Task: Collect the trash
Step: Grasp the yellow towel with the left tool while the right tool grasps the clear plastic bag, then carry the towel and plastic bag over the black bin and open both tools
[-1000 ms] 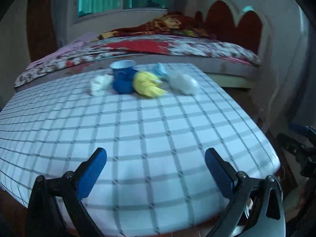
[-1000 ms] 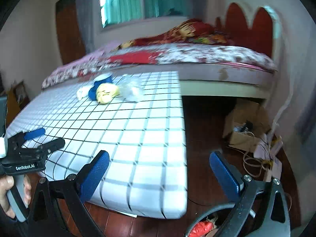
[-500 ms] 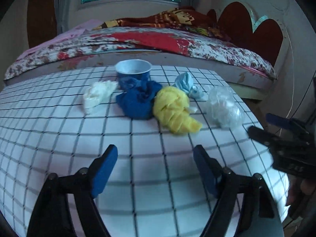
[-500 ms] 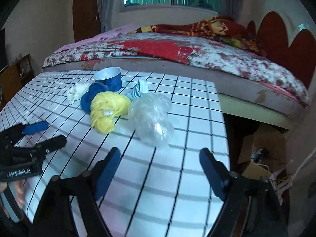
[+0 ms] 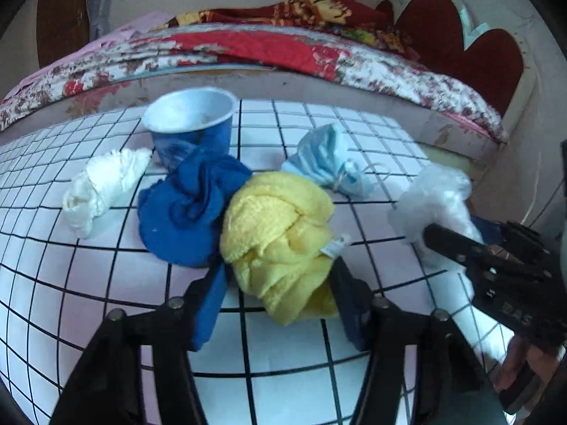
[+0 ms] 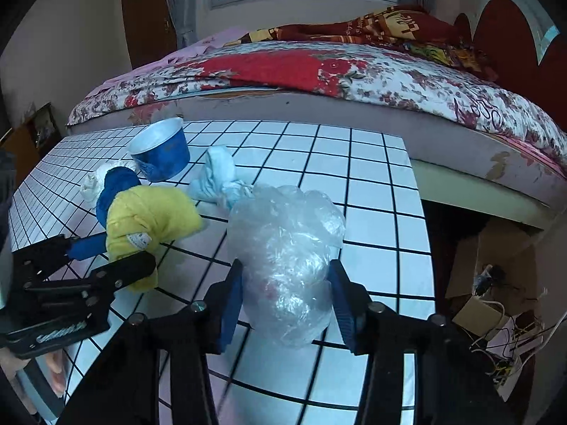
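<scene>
while the checked table is crowded with bundles, the yellow cloth is flanked by the left tongs, pads touching its sides, grip unclear. the clear bag is bracketed by the right tongs, pads against it, firmness untellable. a blue cup, blue cloth, white wad and pale bundle are seen behind.

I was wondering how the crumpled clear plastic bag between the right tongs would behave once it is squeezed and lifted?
The crumpled clear plastic bag looks thin and puffy, so it would likely collapse between the right tongs rather than resist. It is probably very light. Its glossy film may slip unless pinched firmly.
</scene>
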A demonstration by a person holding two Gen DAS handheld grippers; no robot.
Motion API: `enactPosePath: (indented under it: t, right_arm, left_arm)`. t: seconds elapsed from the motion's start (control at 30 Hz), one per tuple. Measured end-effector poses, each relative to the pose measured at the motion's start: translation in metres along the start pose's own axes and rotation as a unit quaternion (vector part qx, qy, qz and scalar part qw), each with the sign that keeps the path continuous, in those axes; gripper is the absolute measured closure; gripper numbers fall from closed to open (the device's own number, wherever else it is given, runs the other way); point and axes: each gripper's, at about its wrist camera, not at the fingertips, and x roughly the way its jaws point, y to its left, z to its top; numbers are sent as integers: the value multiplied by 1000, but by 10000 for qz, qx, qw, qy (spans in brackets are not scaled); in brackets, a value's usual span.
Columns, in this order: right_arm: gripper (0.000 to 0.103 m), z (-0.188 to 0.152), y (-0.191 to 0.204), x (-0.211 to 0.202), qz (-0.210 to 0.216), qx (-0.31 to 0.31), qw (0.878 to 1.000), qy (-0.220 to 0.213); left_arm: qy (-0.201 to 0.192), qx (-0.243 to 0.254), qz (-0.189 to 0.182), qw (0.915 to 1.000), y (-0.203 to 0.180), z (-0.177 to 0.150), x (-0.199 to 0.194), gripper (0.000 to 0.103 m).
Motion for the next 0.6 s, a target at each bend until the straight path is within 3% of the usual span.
enactPosePath:
  t: [0.1, 0.2, 0.6]
  right_arm:
    - [55, -5, -2, -4, 39, 54, 10000, -44]
    - [56, -9, -3, -11, 47, 85, 9999, -112]
    - [59, -46, 6, -77, -84, 40, 9985, -531]
  left_arm:
    - [-10, -49, 34, 10000, 2, 1, 0, 68]
    - [-33, -111, -95, 9999, 4, -2, -5, 73]
    - [-587, 227, 85, 9980, -1, -53, -70, 74]
